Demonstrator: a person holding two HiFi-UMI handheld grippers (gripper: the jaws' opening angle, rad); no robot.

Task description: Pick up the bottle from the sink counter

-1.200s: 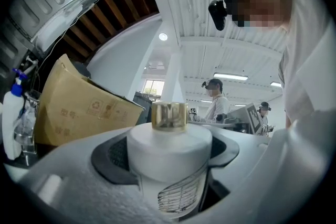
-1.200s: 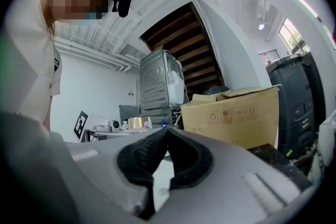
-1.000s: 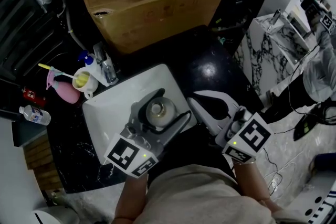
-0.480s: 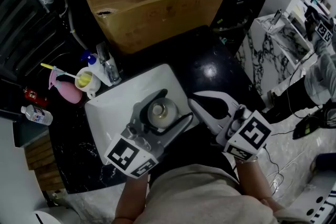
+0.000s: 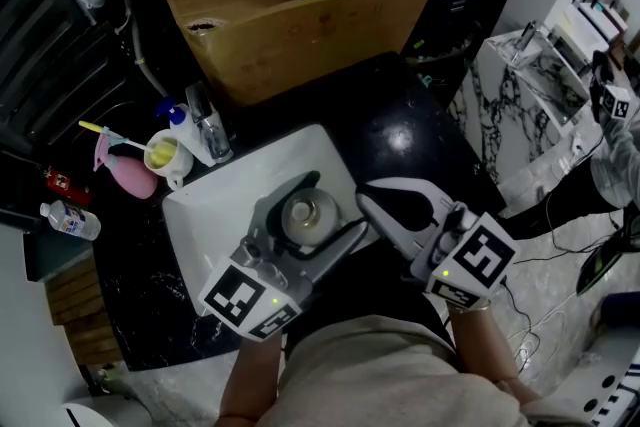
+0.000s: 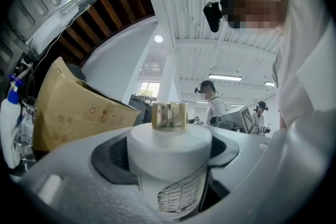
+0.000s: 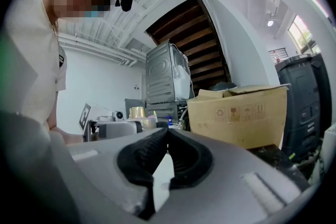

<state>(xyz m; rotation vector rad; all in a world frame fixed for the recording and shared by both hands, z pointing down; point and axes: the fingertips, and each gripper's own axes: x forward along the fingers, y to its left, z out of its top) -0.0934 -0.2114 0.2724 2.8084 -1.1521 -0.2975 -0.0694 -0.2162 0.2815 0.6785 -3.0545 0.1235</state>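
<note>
A white bottle (image 5: pixel 303 212) with a gold cap (image 6: pixel 169 115) stands upright between the jaws of my left gripper (image 5: pixel 315 205), which is shut on it above the white sink basin (image 5: pixel 215 215). In the left gripper view the white bottle (image 6: pixel 169 165) fills the space between the dark pads. My right gripper (image 5: pixel 380 193) hangs just right of the basin over the black counter (image 5: pixel 400 125). In the right gripper view the tips of my right gripper (image 7: pixel 167 131) touch, with nothing between them, so it is shut.
A chrome tap (image 5: pixel 205 123), a blue-capped spray bottle (image 5: pixel 180 120), a cup (image 5: pixel 160 155) and a pink bottle (image 5: pixel 128 173) stand left of the basin. A small clear bottle (image 5: pixel 68 218) lies further left. An open cardboard box (image 5: pixel 290 0) sits behind.
Both grippers hold nearly the same places; the view has shifted slightly. The bottle stays in my left gripper.
</note>
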